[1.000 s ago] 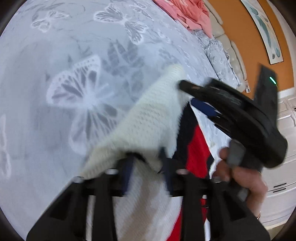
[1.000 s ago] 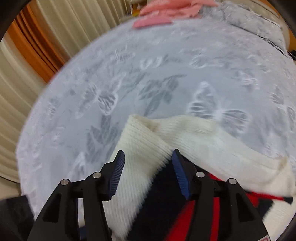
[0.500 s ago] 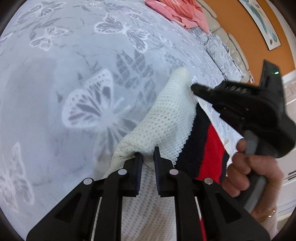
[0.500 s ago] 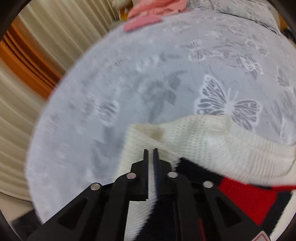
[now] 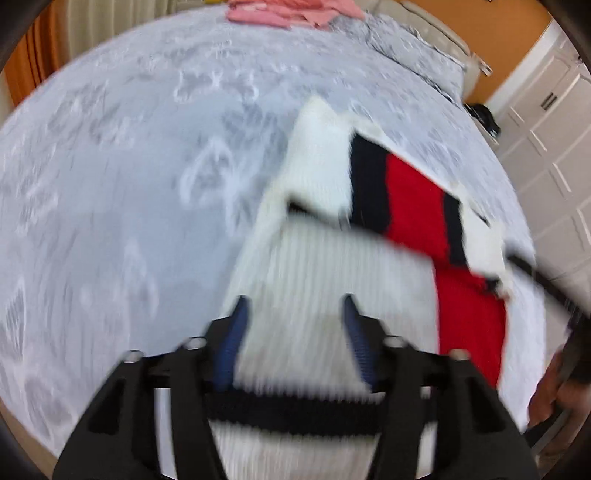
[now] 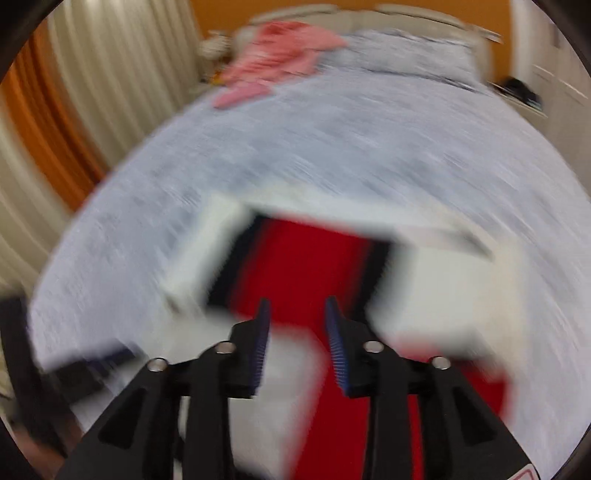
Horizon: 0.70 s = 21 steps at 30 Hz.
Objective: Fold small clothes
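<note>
A small cream knit sweater point(image 5: 325, 273) with a red band point(image 5: 413, 195) edged in black lies on the grey butterfly bedspread point(image 5: 129, 166), with one part folded over the rest. It also shows in the right wrist view point(image 6: 306, 266). My left gripper point(image 5: 295, 314) is open and empty just above the cream part. My right gripper point(image 6: 297, 314) is open and empty above the red band. Both views are blurred by motion.
A pile of pink clothes point(image 5: 291, 13) lies at the far end of the bed and also shows in the right wrist view point(image 6: 280, 55). Curtains point(image 6: 92, 92) hang at the left. White cupboards point(image 5: 546, 129) stand at the right.
Both grippers were shut on the sweater's edge half a second ago; now both have opened, let it go and pulled back. The lifted part now lies folded over.
</note>
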Each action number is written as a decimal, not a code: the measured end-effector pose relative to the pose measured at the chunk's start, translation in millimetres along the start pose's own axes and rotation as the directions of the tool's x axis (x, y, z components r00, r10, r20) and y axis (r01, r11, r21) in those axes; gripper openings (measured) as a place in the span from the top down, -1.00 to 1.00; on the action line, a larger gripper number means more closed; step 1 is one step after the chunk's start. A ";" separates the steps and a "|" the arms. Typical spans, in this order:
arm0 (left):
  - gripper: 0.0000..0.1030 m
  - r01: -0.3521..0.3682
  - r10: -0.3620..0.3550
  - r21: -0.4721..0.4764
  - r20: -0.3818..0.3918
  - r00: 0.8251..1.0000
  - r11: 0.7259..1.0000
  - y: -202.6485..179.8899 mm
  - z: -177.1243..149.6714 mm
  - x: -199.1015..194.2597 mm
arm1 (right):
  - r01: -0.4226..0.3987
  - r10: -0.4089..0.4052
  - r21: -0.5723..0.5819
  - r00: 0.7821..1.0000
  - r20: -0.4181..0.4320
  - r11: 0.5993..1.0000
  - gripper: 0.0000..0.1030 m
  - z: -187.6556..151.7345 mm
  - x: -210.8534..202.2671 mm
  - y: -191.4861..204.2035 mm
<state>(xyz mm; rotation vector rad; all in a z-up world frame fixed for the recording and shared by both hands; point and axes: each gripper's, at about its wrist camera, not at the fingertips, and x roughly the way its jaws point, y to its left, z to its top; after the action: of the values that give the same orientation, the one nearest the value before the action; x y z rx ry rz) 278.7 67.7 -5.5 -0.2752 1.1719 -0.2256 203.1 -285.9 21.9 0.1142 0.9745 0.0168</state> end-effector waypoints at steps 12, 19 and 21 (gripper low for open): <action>-0.62 -0.020 -0.013 -0.170 -0.193 0.981 0.985 63.9 -125.4 -27.8 | 0.019 0.073 0.274 0.944 -0.323 0.961 -0.16 -216.7 -48.9 -91.4; 0.17 -0.014 0.000 -0.069 -0.198 0.980 0.998 37.3 -139.7 -22.2 | -0.098 0.229 0.397 0.927 -0.298 0.912 0.72 -220.9 -44.1 -90.4; 0.64 0.053 -0.075 -0.100 -0.223 0.972 0.994 35.3 -138.6 -25.2 | -0.125 0.254 0.433 0.933 -0.255 0.893 0.74 -221.5 -51.2 -89.4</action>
<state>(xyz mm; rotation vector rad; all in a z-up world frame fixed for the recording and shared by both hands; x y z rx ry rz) 141.9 95.8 -45.2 -0.3779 1.4029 -0.2642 -12.1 -358.3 -68.4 0.6139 1.2654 0.0114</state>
